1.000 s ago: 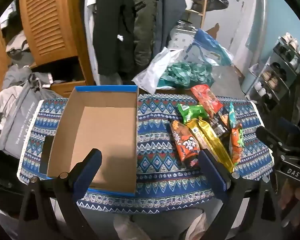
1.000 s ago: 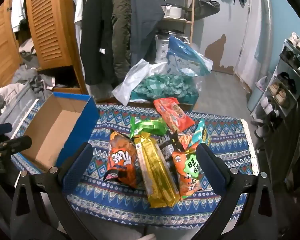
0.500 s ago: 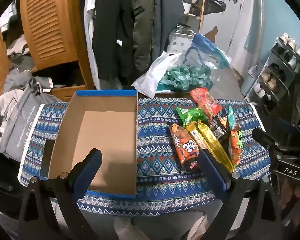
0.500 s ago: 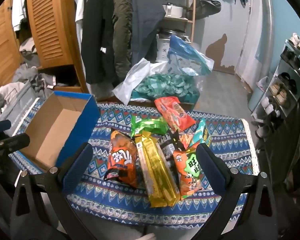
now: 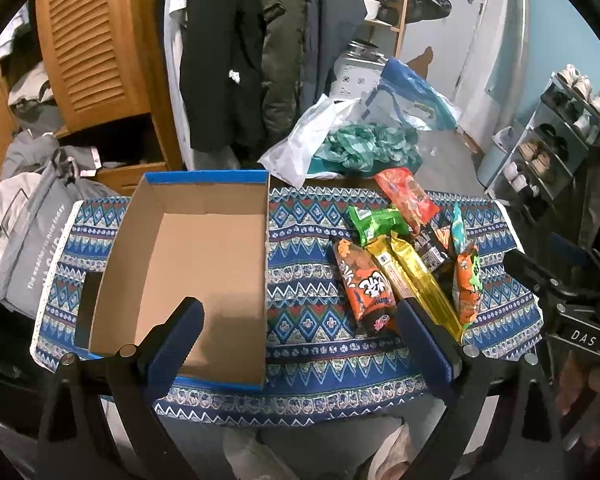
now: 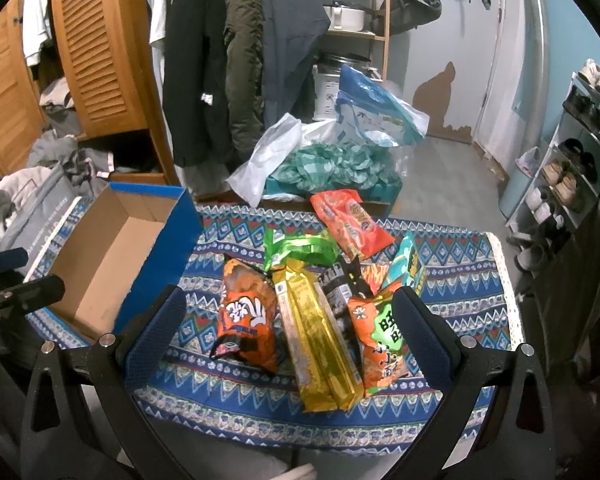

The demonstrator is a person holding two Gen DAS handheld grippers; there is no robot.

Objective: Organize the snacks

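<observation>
Left wrist view: the left tongs (image 5: 296, 320) are seen with jaws spread wide and nothing between them, held above the near edge of the counter with the blue patterned cloth (image 5: 304, 280). An open, empty cardboard box with blue outer walls (image 5: 188, 264) is shown on the left half of the cloth; the snacks are gathered in a loose heap on the right half, well apart from the box. Nearest the box lies the orange puffed snack bag with white lettering (image 5: 364, 288), beside the long gold foil packets (image 5: 416, 276), with the green crinkled packet (image 5: 374, 224) and the flat red-orange pouch (image 5: 406, 196) farther back. Right wrist view: the right tongs (image 6: 288, 322) are likewise seen wide and empty, poised over the heap, with the orange-and-green snack bag (image 6: 380, 336) just inside the right jaw and a small black packet (image 6: 340, 292) and a teal packet (image 6: 410, 264) partly covered behind. All packets are judged light, soft and air-filled, with slick film that may slide or crumple; brittle contents may be crushed by a hard squeeze. A hold across the narrow middle of a bag, or on a crimped end seal, is judged safest, with the outermost orange bag the easiest to reach.
</observation>
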